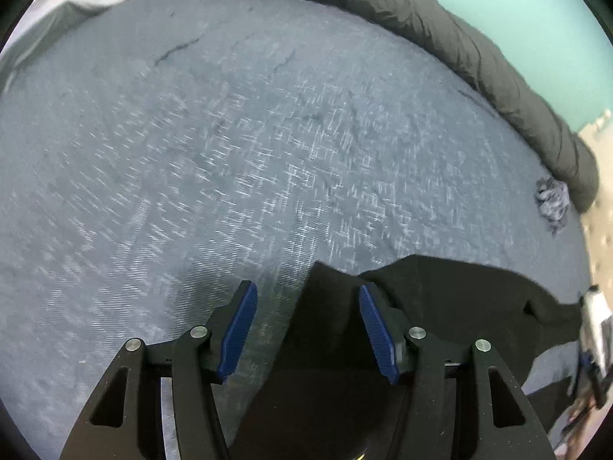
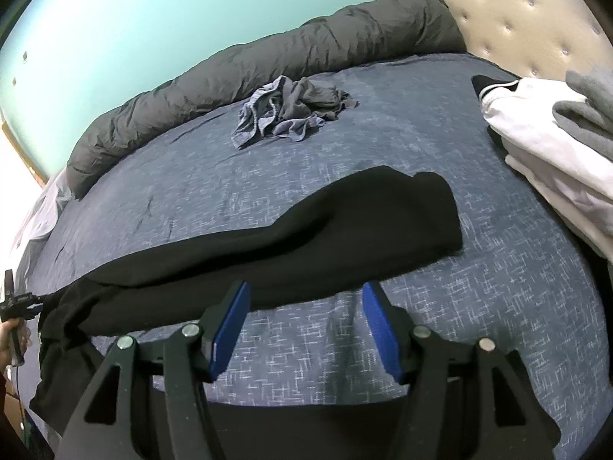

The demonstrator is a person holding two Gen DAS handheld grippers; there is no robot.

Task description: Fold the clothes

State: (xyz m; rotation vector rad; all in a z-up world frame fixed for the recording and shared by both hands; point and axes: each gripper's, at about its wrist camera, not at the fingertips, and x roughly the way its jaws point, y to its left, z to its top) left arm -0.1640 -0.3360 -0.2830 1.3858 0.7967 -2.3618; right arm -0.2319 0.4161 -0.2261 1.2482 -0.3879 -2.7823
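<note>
A black garment (image 2: 345, 226) lies stretched across the blue patterned bed cover (image 2: 459, 306), one end hanging over the near left edge. In the left wrist view a pointed corner of the black garment (image 1: 440, 291) lies between the jaws of my left gripper (image 1: 306, 285). The jaws stand apart and neither blue pad presses on the cloth. My right gripper (image 2: 306, 284) is open just short of the garment's near edge, with only bed cover between its fingers.
A rolled dark grey duvet (image 2: 268, 65) runs along the far side of the bed. A crumpled blue-grey garment (image 2: 291, 111) lies before it. Folded white and grey clothes (image 2: 544, 161) are stacked at the right, by the tufted headboard (image 2: 517, 19). A hand (image 2: 11, 341) shows at the left edge.
</note>
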